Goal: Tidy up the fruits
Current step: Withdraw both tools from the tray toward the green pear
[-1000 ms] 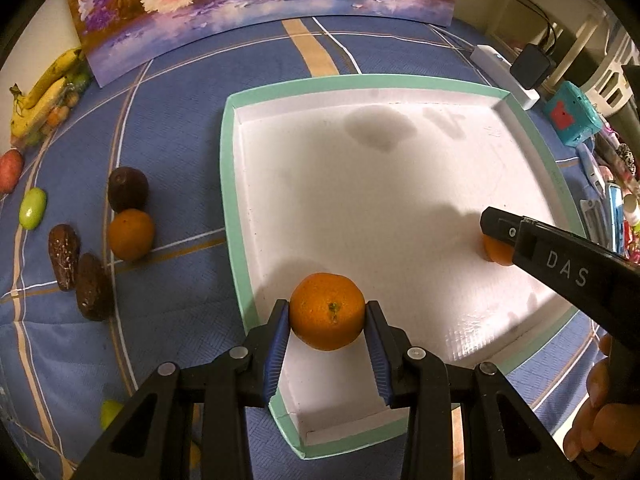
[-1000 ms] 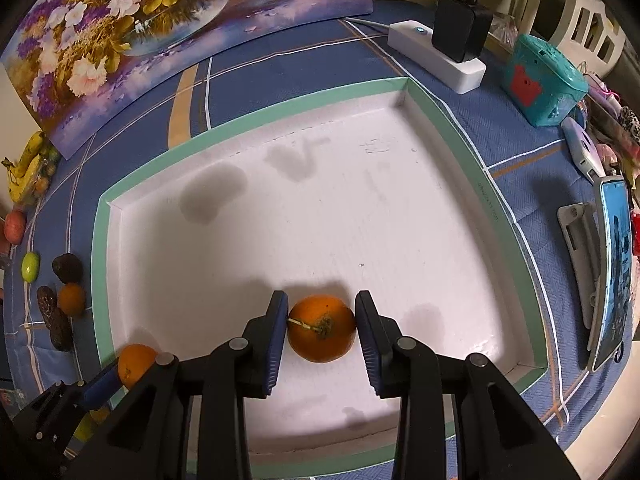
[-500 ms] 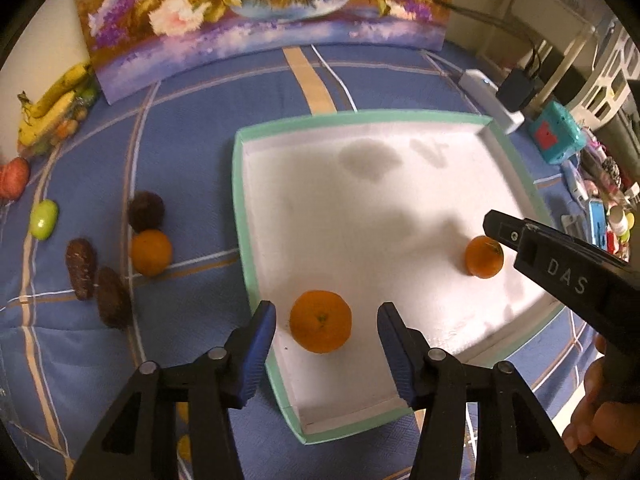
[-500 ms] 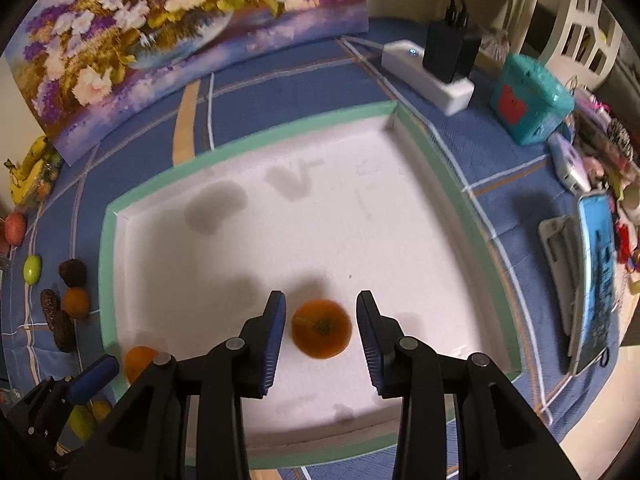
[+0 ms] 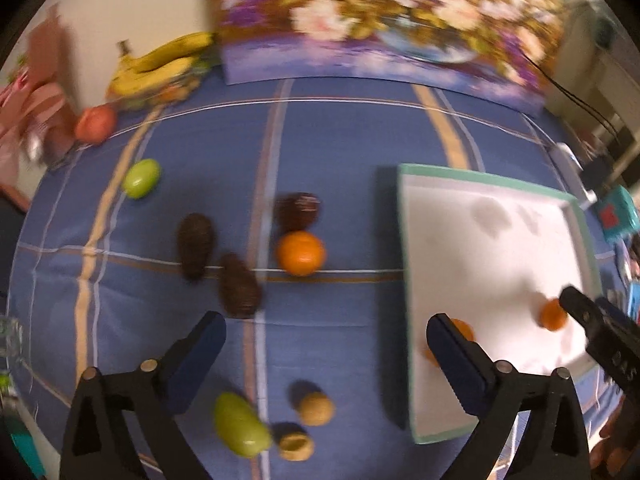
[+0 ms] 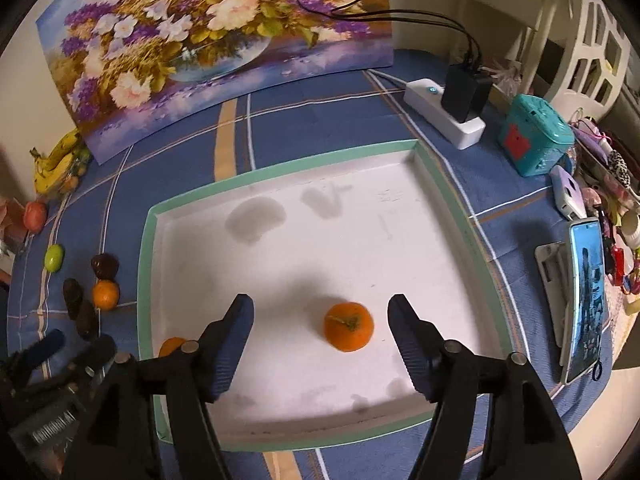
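A white tray with a green rim [image 6: 152, 216] lies on the blue cloth; it also shows in the left wrist view [image 5: 404, 216]. Two oranges lie in it: one [image 6: 349, 326] in front of my open right gripper [image 6: 320, 320], one [image 6: 171, 346] at the tray's front left corner. My left gripper [image 5: 324, 344] is open and empty, above the cloth left of the tray. Ahead of it lie an orange [image 5: 301, 253], three dark brown fruits [image 5: 239, 291], and a green fruit [image 5: 141, 178]. Below it lie a green fruit [image 5: 240, 426] and two small tan fruits [image 5: 316, 408].
A flower painting [image 6: 216, 44] stands at the back. Bananas [image 5: 160, 66] and a red fruit [image 5: 96, 123] lie at the far left. A power strip with charger [image 6: 448, 112], a teal box [image 6: 536, 140] and a phone on a stand [image 6: 586, 296] sit right of the tray.
Both grippers opened wide and drew back from the oranges left in the tray. My left gripper swung left, from over the tray to over the loose fruits on the cloth.
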